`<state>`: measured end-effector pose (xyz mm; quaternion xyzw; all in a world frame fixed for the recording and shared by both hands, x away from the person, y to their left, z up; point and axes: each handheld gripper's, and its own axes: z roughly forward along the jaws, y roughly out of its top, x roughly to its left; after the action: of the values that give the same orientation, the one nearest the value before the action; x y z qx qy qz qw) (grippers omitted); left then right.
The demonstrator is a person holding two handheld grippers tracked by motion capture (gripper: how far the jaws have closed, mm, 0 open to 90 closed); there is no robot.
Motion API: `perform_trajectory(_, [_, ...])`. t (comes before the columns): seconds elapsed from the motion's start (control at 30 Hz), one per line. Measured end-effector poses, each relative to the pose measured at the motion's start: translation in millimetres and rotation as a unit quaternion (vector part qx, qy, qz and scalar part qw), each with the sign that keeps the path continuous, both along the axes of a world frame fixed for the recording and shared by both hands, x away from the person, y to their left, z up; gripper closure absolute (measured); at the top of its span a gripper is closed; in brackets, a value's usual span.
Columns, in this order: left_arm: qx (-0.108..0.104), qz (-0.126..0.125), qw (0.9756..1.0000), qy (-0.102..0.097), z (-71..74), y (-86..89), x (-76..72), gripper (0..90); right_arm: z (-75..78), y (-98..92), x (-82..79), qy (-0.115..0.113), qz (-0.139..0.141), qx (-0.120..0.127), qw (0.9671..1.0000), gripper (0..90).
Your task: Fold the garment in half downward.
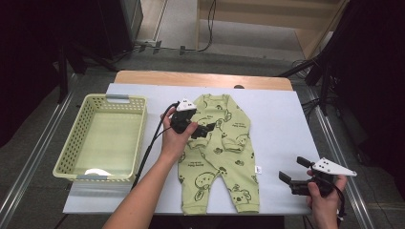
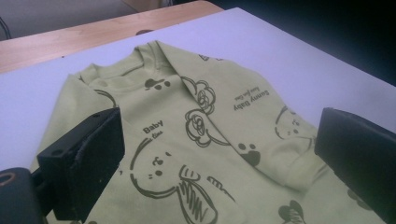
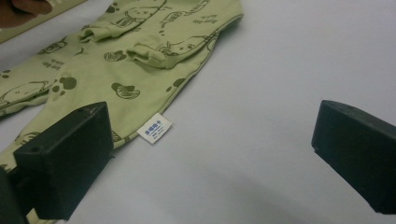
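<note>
A light green baby romper [image 1: 217, 162] printed with dark cartoon bears lies flat on the white sheet [image 1: 277, 119], neck at the far side, legs toward me, both sleeves folded in over the chest. My left gripper [image 1: 204, 131] hovers over the chest with its jaws spread. In the left gripper view the romper [image 2: 196, 126] lies under the gripper [image 2: 219, 158], with nothing held. My right gripper [image 1: 293, 169] stands open over the bare sheet, right of the romper's legs. In the right gripper view the gripper [image 3: 210, 158] faces the romper's side seam [image 3: 140, 70] and its white care label [image 3: 154, 127].
A pale yellow-green plastic basket [image 1: 76, 143] stands at the left of the sheet, with something white [image 1: 95, 171] at its near end. The wooden table edge [image 1: 200, 78] shows beyond the sheet. Black stands and cables surround the table.
</note>
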<state>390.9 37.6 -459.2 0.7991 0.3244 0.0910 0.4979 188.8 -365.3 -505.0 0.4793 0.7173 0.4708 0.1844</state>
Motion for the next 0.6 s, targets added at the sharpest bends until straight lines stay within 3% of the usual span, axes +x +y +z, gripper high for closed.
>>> perform_trajectory(0.3, [0.026, 0.002, 0.9997, 0.000, -6.1, -1.8, 19.8, 1.5, -1.3, -0.7, 0.2, 0.003, -0.002, 0.000, 1.0000, 0.0])
perform_trajectory(0.6, [0.015, 0.013, 0.9995, 0.024, -14.1, 8.4, 47.2, 1.7, -3.9, 1.1, 2.0, 0.009, 0.003, -0.004, 0.9999, 0.0])
